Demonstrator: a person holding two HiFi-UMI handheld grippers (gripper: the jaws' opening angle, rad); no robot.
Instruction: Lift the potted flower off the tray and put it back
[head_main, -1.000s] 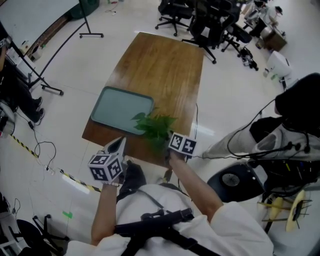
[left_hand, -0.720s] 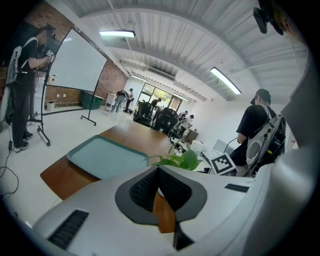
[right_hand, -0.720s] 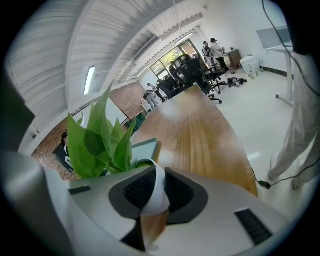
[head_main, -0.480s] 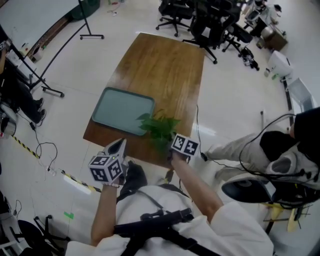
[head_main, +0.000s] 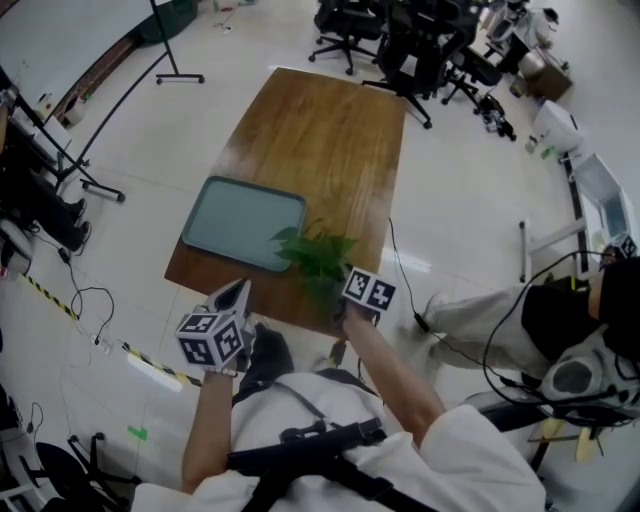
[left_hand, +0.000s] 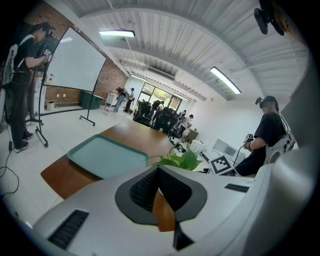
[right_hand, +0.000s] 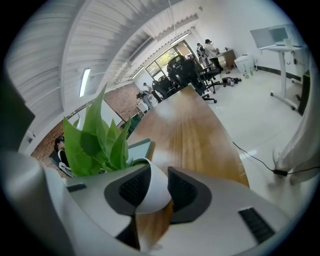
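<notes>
Wooden table (head_main: 320, 130), seen from above, with office chairs beyond its far end. A teal tray (head_main: 240, 222) lies bare near the near left corner. The potted flower (head_main: 318, 255), a leafy green plant in a white pot (right_hand: 150, 192), is off the tray, just beside its near right corner, over bare wood at the table's near edge. The right gripper (head_main: 335, 300) reaches to the pot; its jaws have just been opening, and the pot sits between them with a gap at the right-hand pad. The left gripper (head_main: 240, 288) hangs off the table's near edge, jaws together, nothing between them.
</notes>
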